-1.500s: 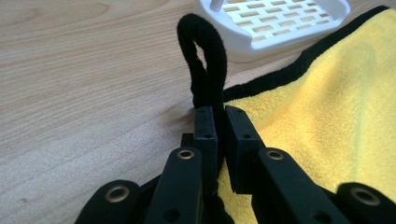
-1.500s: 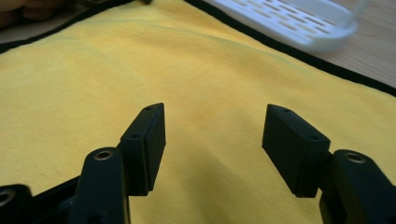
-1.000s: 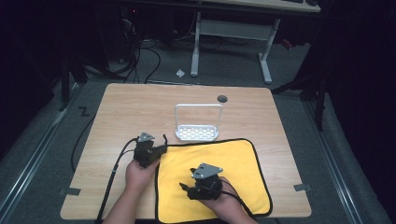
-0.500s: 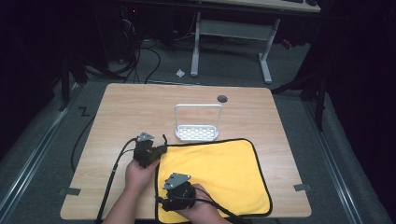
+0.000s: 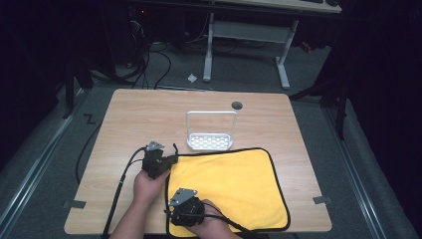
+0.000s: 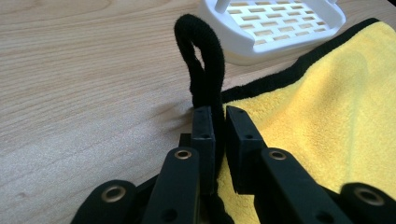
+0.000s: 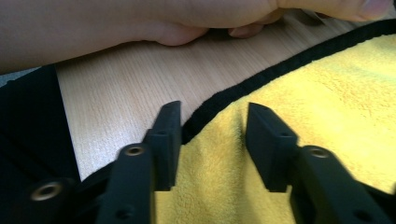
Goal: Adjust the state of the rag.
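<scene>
Yellow microfibre cloth (image 5: 234, 186) with black edging lies flat on the near right part of the wooden table (image 5: 144, 114), its far edge just beside the white soap dish (image 5: 210, 141). My left gripper (image 6: 215, 116) pinches the cloth's far-left corner, the black binding standing up in a loop. My right gripper (image 7: 212, 116) has just been closing — jaws half-spread astride the near-left edge, pads not yet pressing.

White slotted rack (image 5: 210, 141) w/ handle on wood table (image 5: 139, 114), grey desk frame (image 5: 244, 35) behind
</scene>
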Available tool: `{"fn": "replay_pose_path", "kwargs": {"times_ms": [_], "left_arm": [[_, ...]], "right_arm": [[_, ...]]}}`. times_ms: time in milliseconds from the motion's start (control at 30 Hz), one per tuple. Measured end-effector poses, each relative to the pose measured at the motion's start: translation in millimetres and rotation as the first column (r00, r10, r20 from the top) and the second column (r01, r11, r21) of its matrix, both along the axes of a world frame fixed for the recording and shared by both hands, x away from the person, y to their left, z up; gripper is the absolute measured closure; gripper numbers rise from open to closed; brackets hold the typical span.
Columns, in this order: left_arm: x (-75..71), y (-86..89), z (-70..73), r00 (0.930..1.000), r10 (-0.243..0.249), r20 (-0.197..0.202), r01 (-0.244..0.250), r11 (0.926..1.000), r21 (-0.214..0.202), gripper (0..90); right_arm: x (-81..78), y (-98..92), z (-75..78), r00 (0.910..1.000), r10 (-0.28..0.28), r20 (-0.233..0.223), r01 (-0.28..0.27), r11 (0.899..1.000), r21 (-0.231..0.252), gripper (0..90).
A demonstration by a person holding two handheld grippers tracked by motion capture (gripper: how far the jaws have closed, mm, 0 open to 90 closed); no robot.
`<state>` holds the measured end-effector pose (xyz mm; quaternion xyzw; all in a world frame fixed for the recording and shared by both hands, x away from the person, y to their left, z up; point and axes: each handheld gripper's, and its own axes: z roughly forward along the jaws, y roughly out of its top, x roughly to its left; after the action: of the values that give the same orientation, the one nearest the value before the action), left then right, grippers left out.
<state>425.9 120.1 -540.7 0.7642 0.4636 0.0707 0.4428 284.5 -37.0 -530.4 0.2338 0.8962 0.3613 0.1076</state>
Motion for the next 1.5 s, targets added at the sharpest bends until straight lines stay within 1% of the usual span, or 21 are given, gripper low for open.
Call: {"fn": "replay_pose_path", "kwargs": {"times_ms": [133,167,267,433,500,567,667,733,767,867,933,1033,1100,1167,1200,1233,1267,1333,1367,1467,1500], "left_arm": [[0.0,0.2,0.0,1.0000,-0.002,0.000,0.002,1.0000,-0.001,82.0],[-0.1,0.2,0.0,1.0000,-0.003,0.001,0.003,1.0000,0.000,82.1],[-0.1,0.7,0.0,1.0000,-0.003,-0.002,0.003,1.0000,-0.004,82.1],[-1.1,1.8,0.3,1.0000,-0.003,0.005,0.003,0.9999,-0.014,83.0],[-2.5,3.0,0.7,0.9999,-0.003,0.014,0.003,0.9996,-0.027,83.2],[-5.2,5.5,1.6,0.9991,0.002,0.042,0.000,0.9989,-0.048,83.4],[-7.5,9.1,2.4,0.9983,0.008,0.058,-0.004,0.9965,-0.083,83.6],[-8.0,10.1,2.7,0.9977,0.011,0.067,-0.005,0.9954,-0.096,83.7],[-7.8,10.6,2.8,0.9978,0.012,0.064,-0.005,0.9947,-0.103,83.7],[-7.5,11.3,4.0,0.9965,0.004,0.084,0.006,0.9928,-0.119,83.6],[-6.8,12.9,5.1,0.9964,0.021,0.082,-0.010,0.9906,-0.137,83.8],[-7.2,13.6,6.5,0.9962,0.030,0.082,-0.019,0.9906,-0.135,84.8],[-7.7,15.1,9.4,0.9961,0.044,0.076,-0.031,0.9856,-0.166,85.0],[-9.2,16.0,15.2,0.9945,0.070,0.078,-0.051,0.9744,-0.219,85.1],[-9.6,16.7,17.4,0.9938,0.076,0.081,-0.055,0.9707,-0.234,85.1],[-10.2,17.5,19.8,0.9930,0.087,0.080,-0.064,0.9647,-0.255,85.1],[-10.5,18.4,21.7,0.9921,0.095,0.082,-0.070,0.9619,-0.264,85.1],[-10.8,20.6,24.1,0.9909,0.109,0.079,-0.084,0.9588,-0.271,85.1],[-11.1,21.5,24.9,0.9900,0.115,0.081,-0.089,0.9587,-0.270,85.1],[-11.5,25.7,25.4,0.9885,0.125,0.086,-0.099,0.9621,-0.254,85.1],[-11.3,27.8,25.2,0.9886,0.127,0.081,-0.103,0.9626,-0.251,85.1]], "right_arm": [[-0.4,-1.7,1.6,0.9997,-0.008,0.025,0.008,1.000,-0.014,76.5],[-0.5,-2.6,2.8,0.9994,-0.006,0.034,0.007,1.000,-0.018,77.8],[-2.4,-6.5,6.7,0.9990,-0.008,0.043,0.008,1.000,0.004,80.6],[-7.0,-13.3,12.5,0.9957,-0.001,0.092,-0.002,1.000,0.028,81.8],[-8.4,-16.7,15.0,0.9954,0.003,0.096,-0.007,0.999,0.042,81.8],[-8.7,-19.6,16.7,0.9957,0.010,0.092,-0.015,0.999,0.049,81.8],[-9.2,-24.0,20.1,0.9959,0.011,0.090,-0.017,0.997,0.070,81.8],[-9.4,-25.7,22.8,0.9950,0.009,0.099,-0.018,0.997,0.082,81.8],[-9.5,-26.0,23.5,0.9948,0.007,0.101,-0.016,0.996,0.087,81.8],[-9.7,-27.4,26.2,0.9940,-0.009,0.109,-0.003,0.994,0.110,81.8],[-10.4,-28.5,29.3,0.9923,-0.025,0.121,0.009,0.992,0.126,81.8],[-9.4,-31.0,34.8,0.9897,-0.043,0.136,0.022,0.988,0.153,82.4],[-9.6,-32.1,37.7,0.9884,-0.052,0.143,0.028,0.986,0.164,82.5],[-10.5,-32.5,40.6,0.9877,-0.055,0.147,0.029,0.984,0.175,82.6],[-11.7,-32.3,42.6,0.9871,-0.059,0.149,0.030,0.982,0.185,82.6],[-12.3,-32.2,44.1,0.9869,-0.060,0.150,0.031,0.981,0.190,82.6],[-12.9,-31.7,46.3,0.9857,-0.061,0.157,0.029,0.980,0.195,82.6],[-13.8,-29.7,51.1,0.9834,-0.064,0.170,0.029,0.980,0.198,82.6],[-13.5,-28.7,53.3,0.9821,-0.063,0.178,0.027,0.979,0.200,82.6],[-11.8,-24.4,56.9,0.9811,-0.054,0.186,0.017,0.980,0.196,82.5],[-11.1,-22.6,57.5,0.9824,-0.053,0.179,0.018,0.981,0.195,82.5]]}}
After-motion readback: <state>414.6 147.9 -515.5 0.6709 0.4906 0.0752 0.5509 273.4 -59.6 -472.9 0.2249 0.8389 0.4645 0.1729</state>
